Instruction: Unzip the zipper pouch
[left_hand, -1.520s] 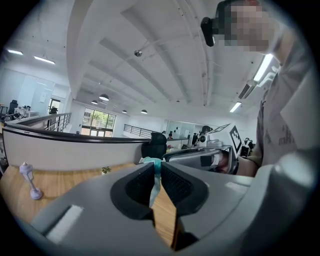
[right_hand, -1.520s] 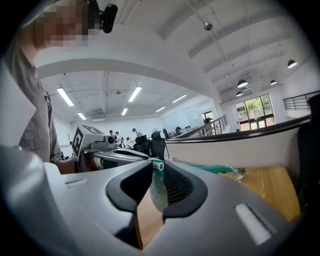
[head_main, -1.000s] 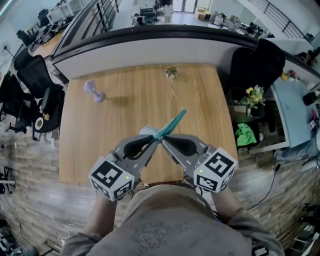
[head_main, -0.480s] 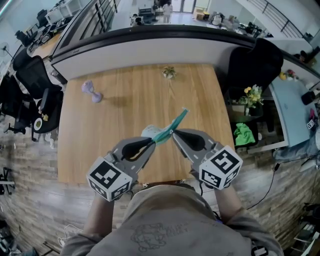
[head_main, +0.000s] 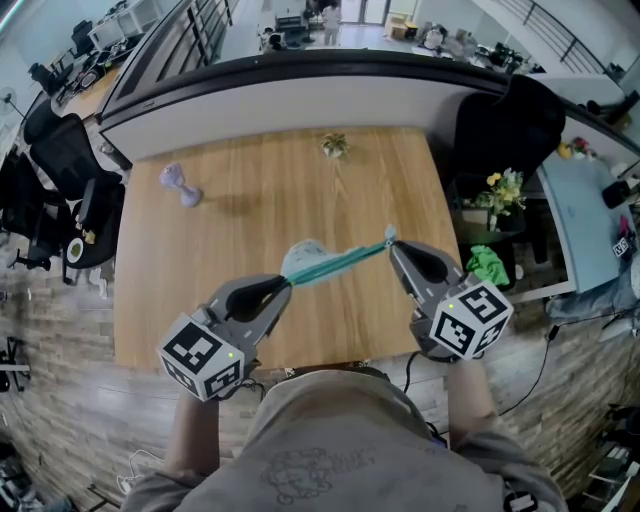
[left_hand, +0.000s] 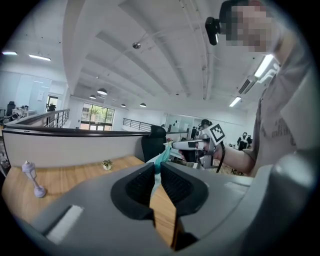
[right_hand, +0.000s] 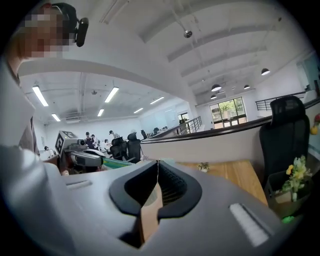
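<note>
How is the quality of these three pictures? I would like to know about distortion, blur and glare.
Head view: strong fisheye bends the table edges; the zipper pouch is sharp, shadows soft. Left gripper view: dark rounded corners, an overexposed ceiling lamp, the left gripper slightly soft up close. Right gripper view: the same dark corners, no motion blur.

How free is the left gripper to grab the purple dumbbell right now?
Likely no: the left gripper is shut on the teal pouch, stretched across to the right gripper. The path over the table to the purple dumbbell looks open; only that grip blocks it.
</note>
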